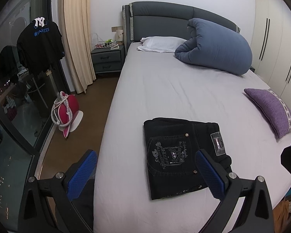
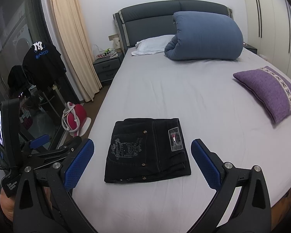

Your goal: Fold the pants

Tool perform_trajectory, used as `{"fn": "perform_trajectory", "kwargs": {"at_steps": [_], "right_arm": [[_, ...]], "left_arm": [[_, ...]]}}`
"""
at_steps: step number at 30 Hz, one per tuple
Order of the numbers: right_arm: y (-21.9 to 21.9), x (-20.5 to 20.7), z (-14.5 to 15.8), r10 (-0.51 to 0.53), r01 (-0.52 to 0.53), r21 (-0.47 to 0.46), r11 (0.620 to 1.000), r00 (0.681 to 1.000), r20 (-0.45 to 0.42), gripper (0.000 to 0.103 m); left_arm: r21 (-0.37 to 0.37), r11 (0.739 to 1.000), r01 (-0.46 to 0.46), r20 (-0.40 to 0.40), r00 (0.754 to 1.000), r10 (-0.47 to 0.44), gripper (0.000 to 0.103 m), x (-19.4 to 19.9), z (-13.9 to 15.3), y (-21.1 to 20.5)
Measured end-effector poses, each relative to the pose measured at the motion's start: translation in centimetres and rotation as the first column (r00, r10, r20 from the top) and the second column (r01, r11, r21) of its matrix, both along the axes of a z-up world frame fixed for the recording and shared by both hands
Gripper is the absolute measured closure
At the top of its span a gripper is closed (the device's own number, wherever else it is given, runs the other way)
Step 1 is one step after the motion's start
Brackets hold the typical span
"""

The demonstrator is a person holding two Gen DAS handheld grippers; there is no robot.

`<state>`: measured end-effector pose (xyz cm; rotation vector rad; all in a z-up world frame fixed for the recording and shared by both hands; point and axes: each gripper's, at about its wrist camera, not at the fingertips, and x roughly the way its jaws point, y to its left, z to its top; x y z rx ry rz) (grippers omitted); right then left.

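Note:
Black jeans (image 1: 184, 157) lie folded into a compact rectangle on the grey bed sheet (image 1: 174, 97), back pocket embroidery and waist patch facing up. They also show in the right wrist view (image 2: 147, 151). My left gripper (image 1: 145, 172) is open and empty, held above the bed's near left edge, short of the jeans. My right gripper (image 2: 142, 160) is open and empty, held above the bed in front of the jeans. The left gripper also shows at the left of the right wrist view (image 2: 38, 143).
A purple cushion (image 2: 269, 93) lies at the bed's right side. A rolled blue duvet (image 2: 203, 36) and a white pillow (image 2: 153, 44) sit by the headboard. A red iron (image 1: 67, 106) stands on the floor to the left, near a nightstand (image 1: 106, 58) and a glass door.

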<state>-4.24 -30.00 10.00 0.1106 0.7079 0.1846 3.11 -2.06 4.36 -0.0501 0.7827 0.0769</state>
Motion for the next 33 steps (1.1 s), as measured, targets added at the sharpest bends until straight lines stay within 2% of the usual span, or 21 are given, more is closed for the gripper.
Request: {"fn": "perform_trajectory", "kwargs": {"at_steps": [30, 33], "right_arm": [[-0.8, -0.3, -1.1, 0.013, -0.013, 0.004, 1.0, 1.0, -0.023, 0.001], [-1.0, -0.5, -1.5, 0.019, -0.019, 0.009, 1.0, 0.999, -0.028, 0.001]], "left_arm": [[-0.001, 1.0, 0.0, -0.007, 1.0, 0.0, 0.0, 0.1, -0.5, 0.1], [0.045, 0.999, 0.006, 0.008, 1.0, -0.006, 0.0, 0.1, -0.7, -0.1]]}}
